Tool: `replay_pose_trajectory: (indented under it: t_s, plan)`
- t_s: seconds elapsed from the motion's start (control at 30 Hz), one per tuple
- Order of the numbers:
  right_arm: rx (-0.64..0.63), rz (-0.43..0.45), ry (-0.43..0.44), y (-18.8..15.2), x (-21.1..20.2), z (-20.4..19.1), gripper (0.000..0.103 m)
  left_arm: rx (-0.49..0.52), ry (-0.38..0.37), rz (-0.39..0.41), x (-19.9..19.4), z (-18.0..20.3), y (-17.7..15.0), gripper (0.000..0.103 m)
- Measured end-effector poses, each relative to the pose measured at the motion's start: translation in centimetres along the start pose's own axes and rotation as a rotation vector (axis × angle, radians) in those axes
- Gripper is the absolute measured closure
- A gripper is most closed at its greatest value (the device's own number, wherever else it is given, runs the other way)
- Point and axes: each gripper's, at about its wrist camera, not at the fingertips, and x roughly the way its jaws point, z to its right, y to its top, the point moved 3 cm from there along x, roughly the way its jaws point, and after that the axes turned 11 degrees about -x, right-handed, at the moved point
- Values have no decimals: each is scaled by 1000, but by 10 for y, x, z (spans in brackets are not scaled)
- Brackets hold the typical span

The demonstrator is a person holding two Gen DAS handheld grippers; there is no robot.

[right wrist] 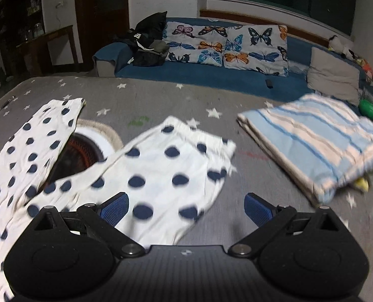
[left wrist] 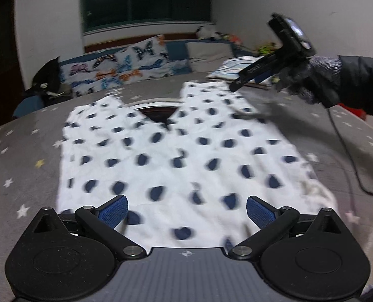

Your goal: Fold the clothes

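You are working over a grey, star-printed table cover (left wrist: 30, 151) in a dim room, with a dark window (left wrist: 146, 0) and a blue sofa (right wrist: 211, 78) carrying butterfly cushions (right wrist: 226, 45) behind it. The white garment with navy dots (left wrist: 176, 151) lies spread flat on the table, its two shoulder parts pointing away from you and its hem nearest your left gripper (left wrist: 186, 211). A round dark opening in the table (right wrist: 83, 151) shows in the notch between the shoulder parts. Your left gripper hovers just above the hem with its blue-padded fingers (left wrist: 113, 212) spread wide and nothing between them. Your right gripper (right wrist: 186, 209) hangs over the right shoulder part of the garment, its fingers (right wrist: 258, 211) equally wide and empty; from the left wrist view you can see it tilted down toward that corner, held in your gloved right hand (left wrist: 309, 80) with a dark sleeve (left wrist: 362, 83) and a cable (left wrist: 350, 161) trailing across the cover. Just beyond the garment's right side, apart from it, sits a folded blue-and-white striped cloth (right wrist: 317, 141). A heap of dark clothing (right wrist: 148, 42) rests at the sofa's left end
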Motion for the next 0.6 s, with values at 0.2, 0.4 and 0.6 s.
replay_pose_trajectory:
  t_s: [0.2, 0.4, 0.6]
  plan:
    - [52, -9, 5, -34, -14, -3, 3, 68, -107, -13, -6, 37, -11, 14]
    - [66, -7, 2, -57, -27, -12, 3, 112, -160, -26, -7, 60, -20, 17]
    - [27, 65, 66, -67, -57, -43, 3, 44, -141, -79, -5, 44, -32, 17]
